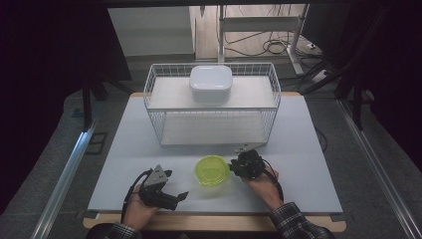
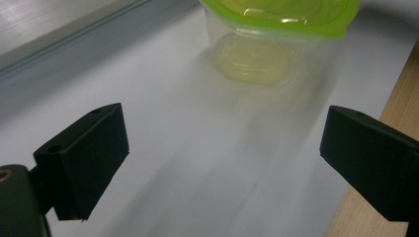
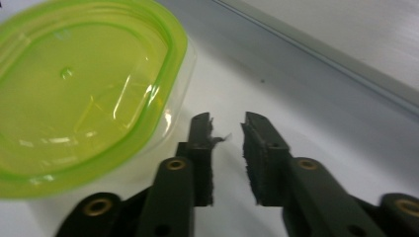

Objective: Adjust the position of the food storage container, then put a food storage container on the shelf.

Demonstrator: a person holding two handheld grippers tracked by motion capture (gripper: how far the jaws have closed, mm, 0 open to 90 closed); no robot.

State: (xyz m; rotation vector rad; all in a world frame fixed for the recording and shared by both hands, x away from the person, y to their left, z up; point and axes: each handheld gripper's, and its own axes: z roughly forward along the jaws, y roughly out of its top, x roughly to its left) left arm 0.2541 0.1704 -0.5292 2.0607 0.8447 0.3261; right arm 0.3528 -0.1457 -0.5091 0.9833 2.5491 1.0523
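My left gripper rests low on the matte pale tabletop with its black, blocky jaws spread wide and empty, and the round clear plastic container with its glossy lime-green lid sits a little ahead of them, apart from both pads. That container stands at the front middle of the table between my two hands, its translucent wall tapering down under the ridged lid. My right gripper lies just beside its right edge, jaws slightly parted with nothing between them, the worn, frayed pads not touching the tub.
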